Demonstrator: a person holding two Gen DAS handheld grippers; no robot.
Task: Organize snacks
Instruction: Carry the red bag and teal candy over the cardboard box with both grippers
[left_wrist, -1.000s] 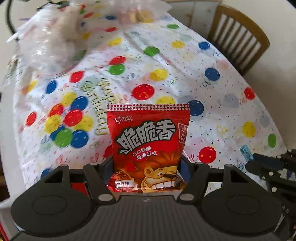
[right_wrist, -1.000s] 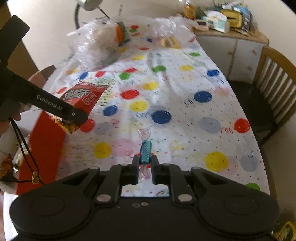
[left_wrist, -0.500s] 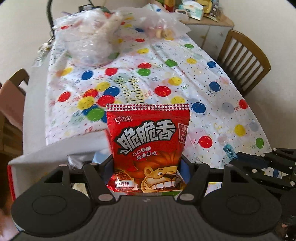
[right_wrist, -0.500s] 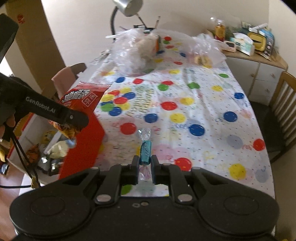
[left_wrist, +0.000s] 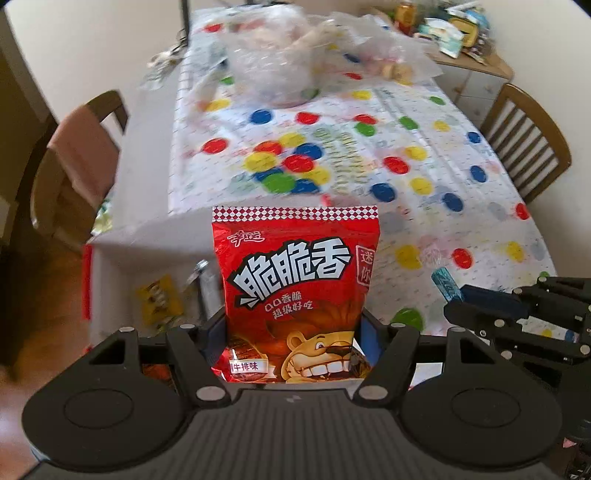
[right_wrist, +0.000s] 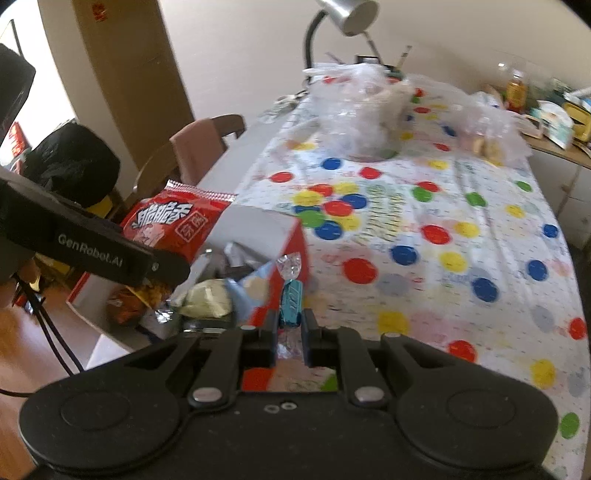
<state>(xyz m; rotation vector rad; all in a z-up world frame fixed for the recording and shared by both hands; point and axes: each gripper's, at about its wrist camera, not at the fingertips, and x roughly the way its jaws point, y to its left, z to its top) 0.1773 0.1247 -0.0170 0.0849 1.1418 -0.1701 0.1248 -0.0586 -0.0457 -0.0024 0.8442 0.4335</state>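
Both grippers are loaded. Left gripper (left_wrist: 295, 350) is clamped on the bottom edge of a red snack bag (left_wrist: 295, 288), which stands upright between its jaws with the checkered seal at the top; right gripper (right_wrist: 290, 332) pinches a blue candy (right_wrist: 291, 302) by its lower wrapper twist, the candy's long axis pointing straight ahead along the fingers with the clear twist at the far end. The relation that matters is where the box (right_wrist: 266, 229) lies: an open red-and-white carton beside the table's near-left corner, below the level of the tablecloth (right_wrist: 461, 229) and already holding several packets. In the right wrist view the snack bag hangs over the box's opening, while the candy sits over the box's red wall nearest the table, just at the edge of the opening. In the left wrist view the box interior shows directly behind and below the bag. So the left gripper looks the nearer to a drop: its load is already above the opening and probably needs only lowering and release. The right gripper likely has to shift a little further left, toward the box and away from the table, before letting go, or the candy may strike the wall and fall outside. The two tools are close, so crowding over the opening is a risk.
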